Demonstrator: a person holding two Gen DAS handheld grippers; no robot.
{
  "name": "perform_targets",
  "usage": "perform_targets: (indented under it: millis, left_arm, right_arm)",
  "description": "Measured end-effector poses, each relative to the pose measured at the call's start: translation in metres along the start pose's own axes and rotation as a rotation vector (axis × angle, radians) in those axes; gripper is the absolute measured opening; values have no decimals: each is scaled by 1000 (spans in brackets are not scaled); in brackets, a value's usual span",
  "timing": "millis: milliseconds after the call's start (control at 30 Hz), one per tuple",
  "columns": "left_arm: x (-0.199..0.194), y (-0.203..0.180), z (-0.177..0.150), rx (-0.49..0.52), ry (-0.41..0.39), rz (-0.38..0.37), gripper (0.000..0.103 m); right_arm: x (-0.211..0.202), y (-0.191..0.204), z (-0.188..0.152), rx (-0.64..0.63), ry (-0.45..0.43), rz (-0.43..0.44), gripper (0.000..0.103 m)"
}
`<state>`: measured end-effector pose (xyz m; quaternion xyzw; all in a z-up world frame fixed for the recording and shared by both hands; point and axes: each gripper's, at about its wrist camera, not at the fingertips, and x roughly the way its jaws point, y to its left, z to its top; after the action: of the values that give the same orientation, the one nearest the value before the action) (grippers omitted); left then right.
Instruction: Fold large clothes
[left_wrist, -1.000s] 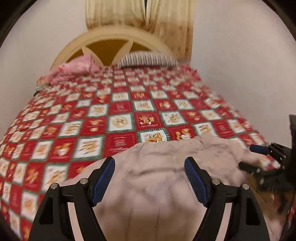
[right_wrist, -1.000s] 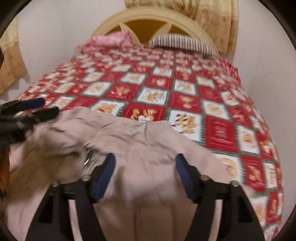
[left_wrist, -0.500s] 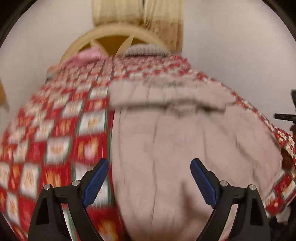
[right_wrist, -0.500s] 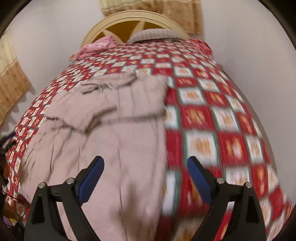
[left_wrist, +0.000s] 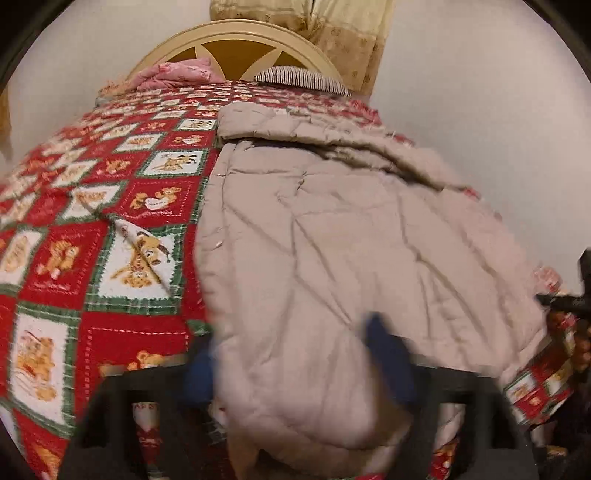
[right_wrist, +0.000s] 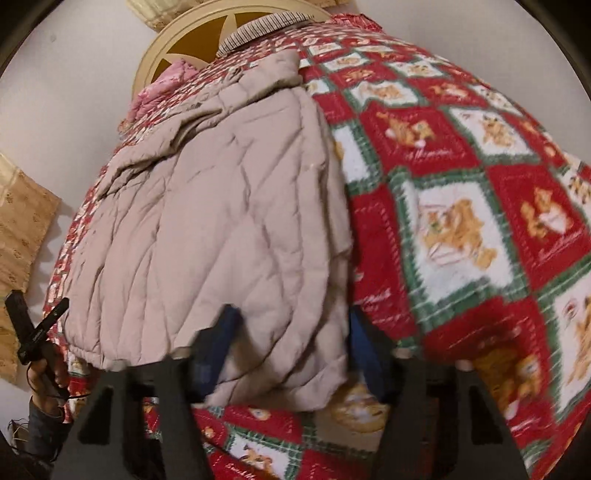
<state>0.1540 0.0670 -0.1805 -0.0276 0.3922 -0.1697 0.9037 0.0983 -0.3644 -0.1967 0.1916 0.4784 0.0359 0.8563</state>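
The left gripper was closing, its blurred blue pads straddling the near hem of the beige quilted jacket; the pictures did not settle whether the pads already pressed the cloth or only flanked it. The right gripper was closing likewise over the jacket's near right corner, cloth bulging between its jaws, with the same doubt about contact.

The jacket lay spread flat on the bed, on a red-and-white patchwork bedspread, its bottom hem at the near edge and its collar end towards the far headboard. A sleeve or flap looked folded across the far part. A pink pillow and a striped pillow sat at the far end, well apart from the jacket.

The step in hand appeared to be taking hold of the two near hem corners for a lengthwise fold. The next move would call for both grips to seat firmly on the thick padding, then a level, matched lift and carry towards the collar, so that the hem lands square and the bulky layers do not slide.
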Motion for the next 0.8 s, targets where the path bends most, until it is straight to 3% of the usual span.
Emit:
perform_targets:
  millis: [67,133,200,367,500,633,800]
  left_arm:
    - [-5,-4,-1,38,0,24,24]
    - [-14,-6,-3,59,-3,35,18]
    - [-34,-5,-4,58,-28,13,14]
    - [-96,6,0,-40,-116,-175,13]
    - [-153,7,20,-69,-208,-304,13]
    - [-169,9,65,-75,-257,-392,13]
    - [-122,31,134,-110,-213,-436,17]
  right_arm:
    - [-2,7,-2,-24,3,10,21]
    - [-7,13,-4,-58,-1,-9,15]
    - [-18,17,-5,-79,-7,9,13]
    - [-60,16,-15,-65,-30,140,12]
    - [-119,26,-14,-46,-130,266,12]
    - [-177,40,20,-66,-297,340,11]
    - [-165,56,106,-24,-361,389,11]
